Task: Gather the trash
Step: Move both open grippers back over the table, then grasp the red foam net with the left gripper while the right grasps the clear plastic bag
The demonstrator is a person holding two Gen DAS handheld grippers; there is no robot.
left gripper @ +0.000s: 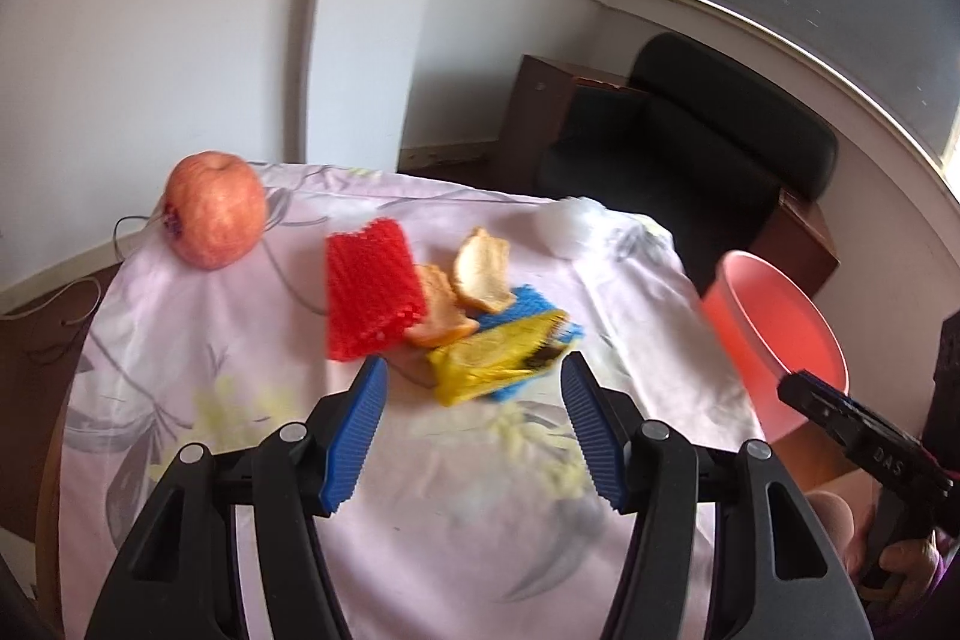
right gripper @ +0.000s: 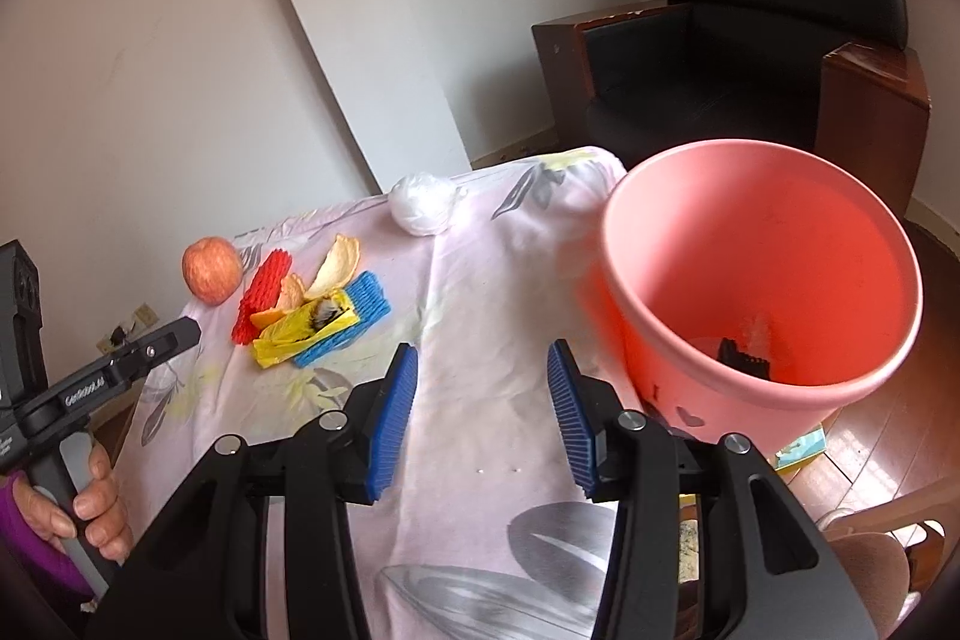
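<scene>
A table draped in a pale floral cloth (left gripper: 420, 520) stands in a room corner, with a black armchair (right gripper: 750, 58) behind it at about one o'clock. In the left wrist view the trash lies in a heap at twelve o'clock from the left gripper (left gripper: 474, 376), whose blue-padded jaws stand apart with nothing between them, just short of the heap. The heap holds a red foam net (left gripper: 369, 295), two pieces of orange peel (left gripper: 483, 274) leaning on it, a yellow wrapper (left gripper: 498, 361) with a dark smear, and a blue foam net (left gripper: 528, 307) mostly buried under the wrapper. Motion blur softens the heap, so a brownish scrap below the peel cannot be made out. A red apple (left gripper: 215, 208) sits at ten o'clock near the table's far edge, and a white crumpled ball (right gripper: 423, 203) at one o'clock, washed out against the cloth. The pink bucket (right gripper: 762, 280) stands at the table's right edge; something dark lies at its bottom, too dim to identify. In the right wrist view the right gripper (right gripper: 483, 388) hangs over bare cloth with jaws parted and empty, the bucket at two o'clock. A hand (right gripper: 99, 508) with a purple sleeve grips the left gripper's handle at eight o'clock, partly cut off by the frame.
</scene>
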